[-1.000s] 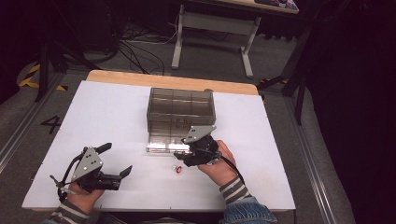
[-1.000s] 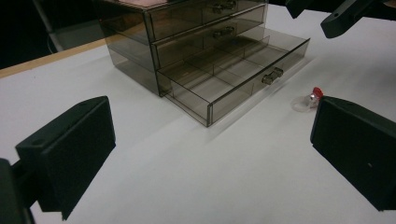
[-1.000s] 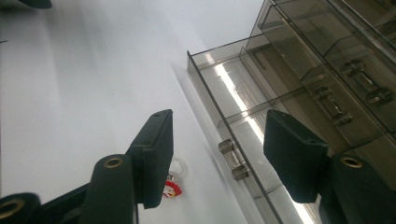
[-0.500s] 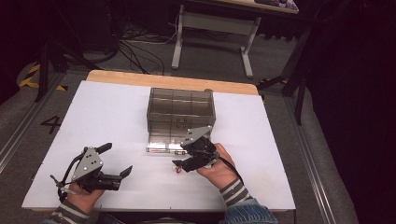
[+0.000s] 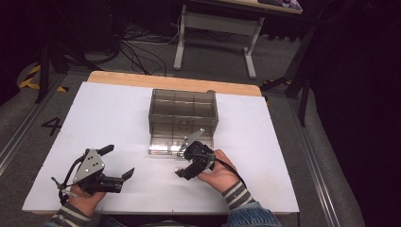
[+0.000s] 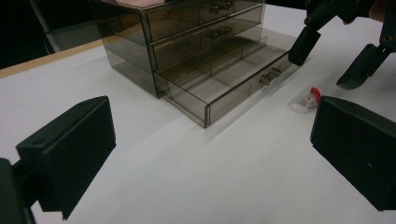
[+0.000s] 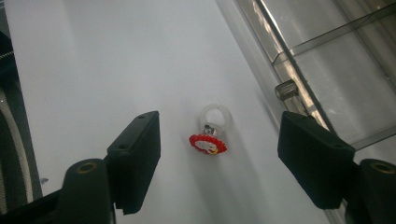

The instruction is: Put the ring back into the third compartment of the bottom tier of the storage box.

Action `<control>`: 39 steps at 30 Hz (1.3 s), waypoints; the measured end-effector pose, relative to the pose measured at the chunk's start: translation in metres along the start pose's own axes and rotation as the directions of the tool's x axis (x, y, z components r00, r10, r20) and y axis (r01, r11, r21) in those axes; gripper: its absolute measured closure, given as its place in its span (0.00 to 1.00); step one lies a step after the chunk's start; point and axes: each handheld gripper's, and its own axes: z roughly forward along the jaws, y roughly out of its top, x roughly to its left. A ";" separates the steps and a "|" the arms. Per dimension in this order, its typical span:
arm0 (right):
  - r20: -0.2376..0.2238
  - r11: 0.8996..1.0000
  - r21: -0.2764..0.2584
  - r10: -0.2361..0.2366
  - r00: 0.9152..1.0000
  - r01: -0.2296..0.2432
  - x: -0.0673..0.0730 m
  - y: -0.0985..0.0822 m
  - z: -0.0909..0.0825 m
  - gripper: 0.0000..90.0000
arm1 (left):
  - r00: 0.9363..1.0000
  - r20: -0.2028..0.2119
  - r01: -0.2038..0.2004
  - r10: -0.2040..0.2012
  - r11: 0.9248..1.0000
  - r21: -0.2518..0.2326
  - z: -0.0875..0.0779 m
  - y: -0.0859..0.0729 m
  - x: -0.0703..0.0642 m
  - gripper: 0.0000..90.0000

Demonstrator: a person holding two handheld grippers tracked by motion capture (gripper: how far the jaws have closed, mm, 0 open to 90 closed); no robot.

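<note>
The right claw hangs over the toy ring, jaws just widened to straddle it, nothing gripped. The bottom drawer stands open, likely to receive it, and the left claw rests open on the counter.

Ring in high view mostly hidden under right hand-held gripper
</note>
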 end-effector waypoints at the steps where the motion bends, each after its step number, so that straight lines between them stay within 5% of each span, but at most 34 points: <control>1: -0.001 1.000 0.007 0.000 1.000 0.000 0.000 0.000 0.001 0.35 | 1.000 0.000 0.000 0.000 1.000 0.000 0.000 0.000 0.000 0.01; 26: 0.020 0.993 0.112 -0.050 0.999 0.048 0.009 0.002 0.025 0.50 | 1.000 0.003 0.003 -0.003 1.000 0.002 0.000 0.000 0.000 0.01; 39: 0.025 0.990 0.128 -0.066 0.998 0.062 0.012 0.003 0.026 0.76 | 1.000 0.004 0.005 -0.005 1.000 0.002 0.000 0.000 0.000 0.01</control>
